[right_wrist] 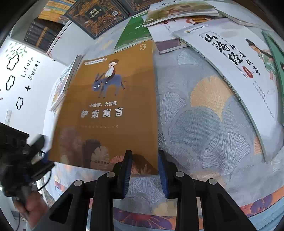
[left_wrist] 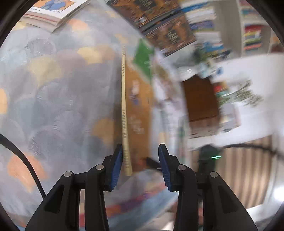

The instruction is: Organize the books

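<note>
The book is brown, with a boy on a donkey and a number 3 on the front. In the right wrist view it fills the middle and lies on top of a cloth with fan shapes. It seems tipped up a little, but it is hard to tell.

The right gripper sits at 6 o'clock, at the book's 5 o'clock corner. Its blue pads have a small gap between them. One pad is in front of the cover and the other is just past the book's side edge. They do not squeeze the book, so this gripper holds nothing.

The left gripper is at the book's 8 o'clock corner in that same view, blurry and dark, with a hand under it. In its own view the book is seen from the edge and runs from 6 o'clock up toward 12. The cream spine is right next to one pad. The other pad is away from the book. The gap is much wider than the spine, so this gripper pinches nothing too.

Around the book in the right wrist view, a white book lies at 2 o'clock. A green book is at 12 o'clock. Dark books are at 11 o'clock. A white board with clouds on it stands at 9 o'clock.
</note>
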